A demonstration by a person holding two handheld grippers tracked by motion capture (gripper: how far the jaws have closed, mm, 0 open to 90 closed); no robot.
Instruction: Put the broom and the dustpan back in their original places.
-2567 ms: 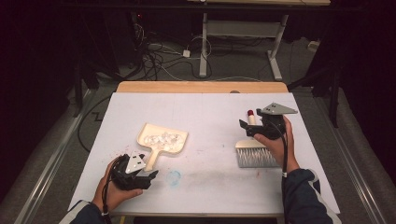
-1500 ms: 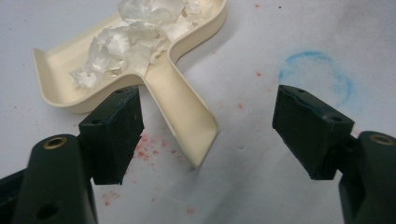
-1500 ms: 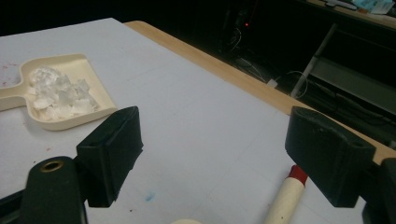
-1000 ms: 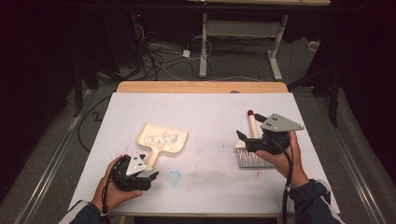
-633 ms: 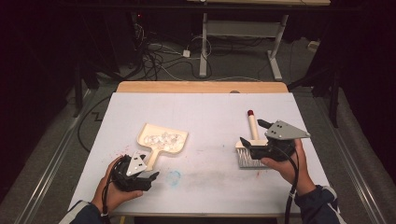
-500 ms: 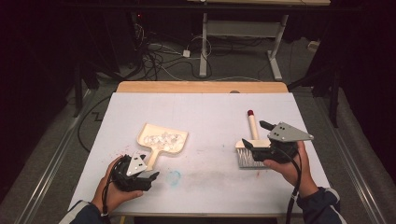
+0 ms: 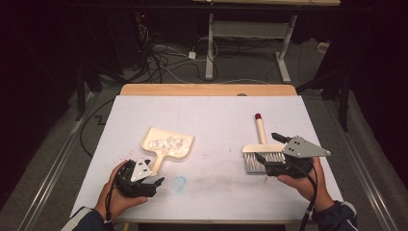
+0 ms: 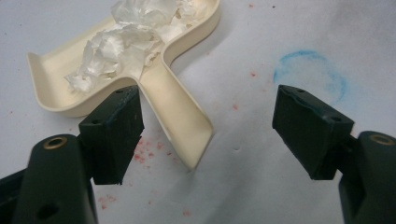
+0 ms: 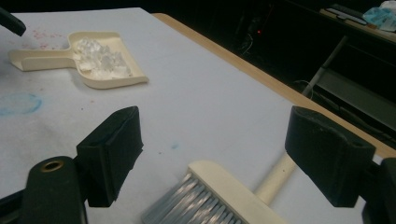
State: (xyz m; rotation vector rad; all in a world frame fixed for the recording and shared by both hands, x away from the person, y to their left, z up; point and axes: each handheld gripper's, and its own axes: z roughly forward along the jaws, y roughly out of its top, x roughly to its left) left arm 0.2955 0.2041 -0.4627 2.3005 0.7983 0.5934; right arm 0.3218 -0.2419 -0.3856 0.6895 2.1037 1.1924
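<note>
A cream dustpan (image 7: 166,143) (image 9: 93,60) holding crumpled clear plastic bits (image 8: 121,42) lies left of centre on the white table. My left gripper (image 7: 144,180) (image 8: 208,126) rests at the pan's near end, open. The handle (image 8: 177,116) ends between its jaws, nearer the left one, untouched. A cream brush (image 7: 260,144) (image 9: 219,196) with grey bristles and a red-tipped handle lies flat at the right. My right gripper (image 7: 268,147) (image 9: 212,144) hovers by the brush head, open and gripping nothing, with the brush lying below and ahead of its jaws.
A faint blue ring stain (image 7: 179,183) (image 8: 310,74) and red specks (image 8: 144,149) mark the white table cover (image 7: 216,115). A wooden edge (image 7: 207,89) runs along the far side. Beyond it are cables and desk legs (image 7: 284,48) on a dark floor.
My right gripper has drawn back from over the brush handle, to the right and toward the near edge. The brush lies where it was. The left hand and dustpan have not moved.
</note>
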